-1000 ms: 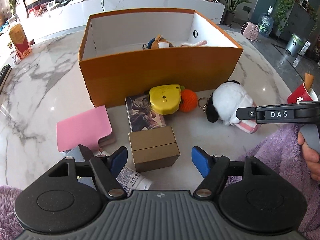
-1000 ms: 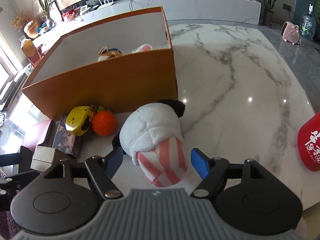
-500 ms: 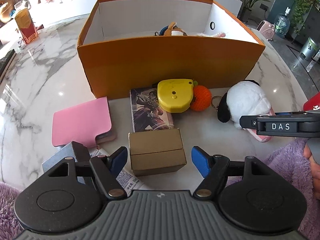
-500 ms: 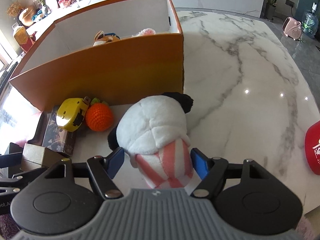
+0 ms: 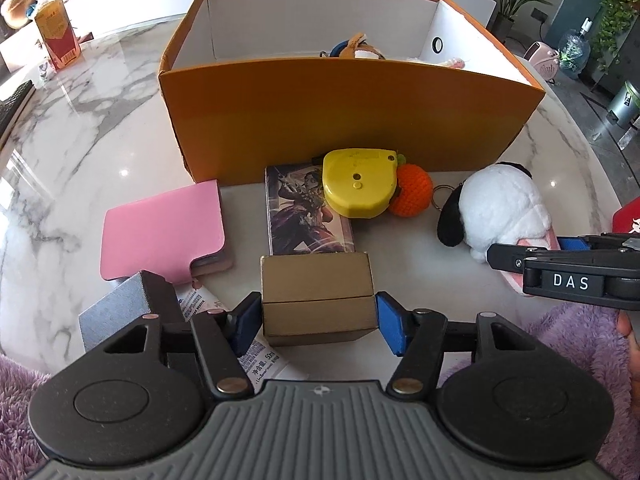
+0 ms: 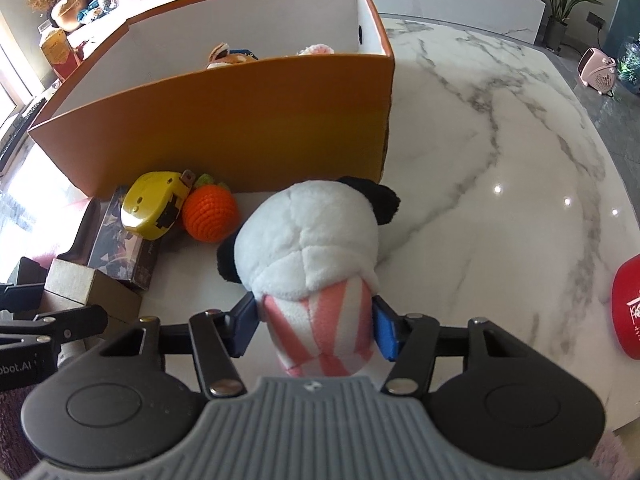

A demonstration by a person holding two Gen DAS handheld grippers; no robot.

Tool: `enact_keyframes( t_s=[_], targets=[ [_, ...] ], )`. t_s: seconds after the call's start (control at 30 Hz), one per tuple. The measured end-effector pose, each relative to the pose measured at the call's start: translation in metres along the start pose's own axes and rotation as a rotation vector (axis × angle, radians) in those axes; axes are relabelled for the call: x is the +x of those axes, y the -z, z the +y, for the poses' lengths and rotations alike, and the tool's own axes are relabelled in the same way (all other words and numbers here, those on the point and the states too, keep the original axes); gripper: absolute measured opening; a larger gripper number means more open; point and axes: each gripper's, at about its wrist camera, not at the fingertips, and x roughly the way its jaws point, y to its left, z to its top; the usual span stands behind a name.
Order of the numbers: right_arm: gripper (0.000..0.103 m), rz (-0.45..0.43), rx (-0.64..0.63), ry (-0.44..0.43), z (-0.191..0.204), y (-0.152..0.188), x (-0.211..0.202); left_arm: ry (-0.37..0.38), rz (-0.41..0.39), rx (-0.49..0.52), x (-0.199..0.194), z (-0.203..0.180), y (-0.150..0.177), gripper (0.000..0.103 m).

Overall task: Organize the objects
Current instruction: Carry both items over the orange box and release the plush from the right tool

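Pink wallet lies far left on marble table. Left gripper jaws just closed in, pads now vs both sides of small brown box. Behind: card box, yellow tape measure, orange knit ball, all w/ big orange box at back. Right gripper just narrowed, pads pressing striped end of plush dog.

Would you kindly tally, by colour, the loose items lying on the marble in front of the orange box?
Yellow: 1, the tape measure
Orange: 1, the crocheted ball
Pink: 1, the wallet
Brown: 1, the small carton
White with black: 1, the plush toy
Multicoloured: 1, the printed box
Grey: 1, the block
Total: 7
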Motion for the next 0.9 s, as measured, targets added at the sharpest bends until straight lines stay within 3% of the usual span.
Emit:
enact_keyframes(
  t_s=[0.37, 0.53, 0.7, 0.9],
  targets=[
    [0.057, -0.024, 0.019, -0.009, -0.003, 0.007, -0.011, 0.033, -0.019, -0.017, -0.012, 0.006, 0.003, 0.07],
    [0.056, -0.074, 0.043, -0.019, -0.006, 0.012, -0.025, 0.059, -0.058, -0.021, -0.034, 0.005, 0.0, 0.07],
    [0.056, -0.131, 0.015, 0.025, 0.001, 0.012, -0.046, 0.076, -0.102, -0.026, -0.053, 0.008, -0.009, 0.07],
    [0.056, -0.217, 0.015, -0.036, 0.013, -0.003, -0.083, 0.068, -0.162, -0.001, -0.075, 0.013, -0.033, 0.07]
  ],
)
